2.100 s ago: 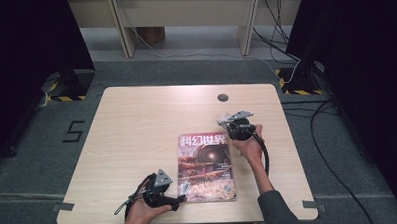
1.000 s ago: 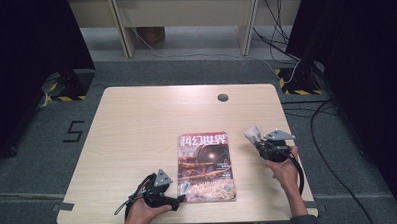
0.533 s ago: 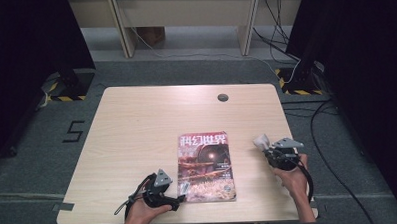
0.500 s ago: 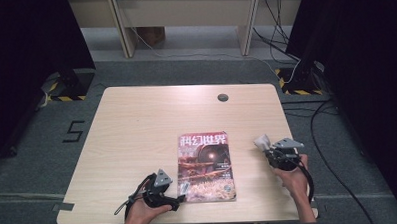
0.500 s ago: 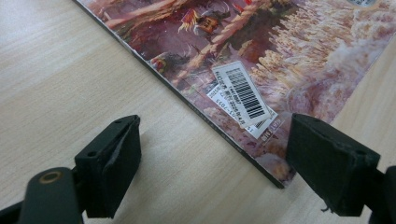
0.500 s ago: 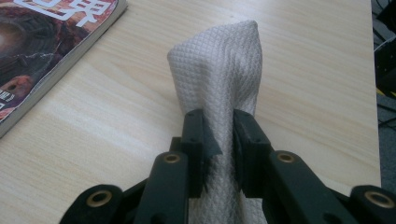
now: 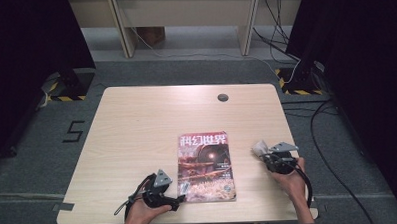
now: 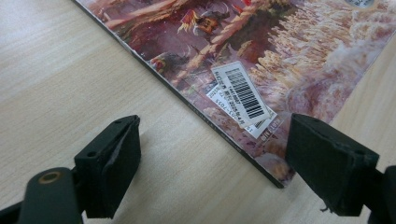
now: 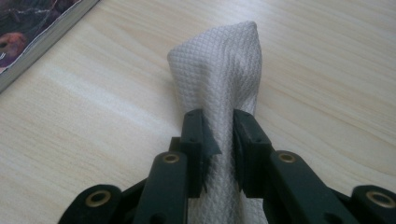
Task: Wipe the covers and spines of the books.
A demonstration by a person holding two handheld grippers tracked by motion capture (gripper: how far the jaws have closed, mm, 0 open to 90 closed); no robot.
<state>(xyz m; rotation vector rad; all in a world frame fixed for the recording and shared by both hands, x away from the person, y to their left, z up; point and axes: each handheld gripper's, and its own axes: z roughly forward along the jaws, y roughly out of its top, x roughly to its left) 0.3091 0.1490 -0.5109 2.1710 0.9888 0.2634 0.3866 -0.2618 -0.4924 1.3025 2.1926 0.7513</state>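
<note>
1. Your left gripper (image 7: 177,199) sits by the magazine's (image 7: 206,166) near left corner, jaws wide, holding nothing.
2. The magazine lies flat on the table (image 7: 137,129).
3. Your right gripper (image 9: 219,135) pinches a white cloth (image 9: 224,70) (folded, sticking out past the jaws).

Light wooden counter (image 7: 137,129) across the frame's middle, round dark grommet hole (image 7: 222,97) near its upper edge. Grey carpet floor (image 7: 48,162) around, white numeral 5 (image 7: 75,131) at left. Cables (image 7: 332,142) trailing at right; yellow-black striped tape (image 7: 61,98) upper left.
</note>
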